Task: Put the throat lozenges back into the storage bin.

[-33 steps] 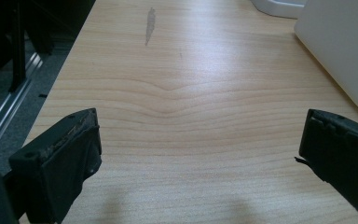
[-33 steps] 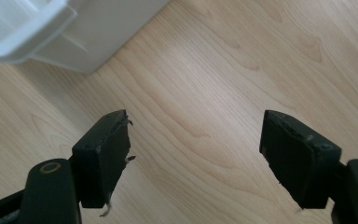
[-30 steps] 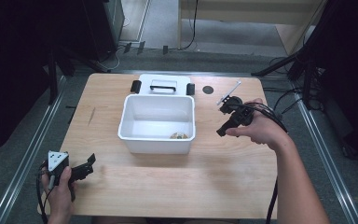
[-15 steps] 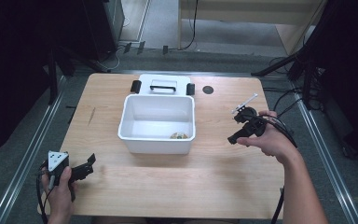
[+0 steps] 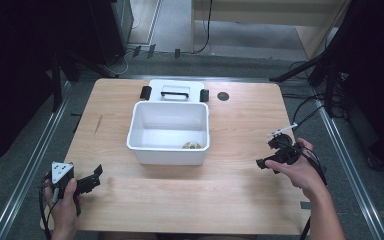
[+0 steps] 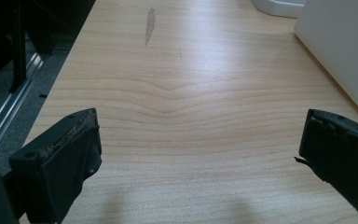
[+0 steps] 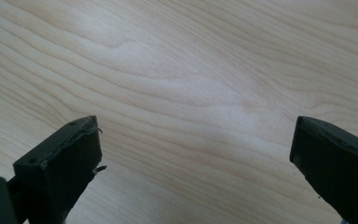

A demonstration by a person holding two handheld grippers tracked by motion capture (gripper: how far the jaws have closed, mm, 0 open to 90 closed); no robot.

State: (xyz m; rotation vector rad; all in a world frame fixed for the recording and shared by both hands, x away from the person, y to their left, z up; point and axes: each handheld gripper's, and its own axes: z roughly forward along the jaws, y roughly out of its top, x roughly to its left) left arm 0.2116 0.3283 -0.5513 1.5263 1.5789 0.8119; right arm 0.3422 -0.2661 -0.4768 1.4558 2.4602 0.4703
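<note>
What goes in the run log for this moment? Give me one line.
left claw: open, empty, near table corner | right claw: open, empty, right of tub | tub: small item inside | lid: behind tub

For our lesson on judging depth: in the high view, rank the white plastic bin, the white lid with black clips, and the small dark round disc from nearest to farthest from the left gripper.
1. White plastic bin, centre of the table, nearest the left gripper.
2. White lid with black clips, behind the bin.
3. Small dark round disc, far right.

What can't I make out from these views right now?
- Small brownish item in the white bin: too small in the high view to identify.
- Bin in the left gripper view: cut off by the right edge.
- Lid behind the bin: front part hidden by the bin's rim.
</note>
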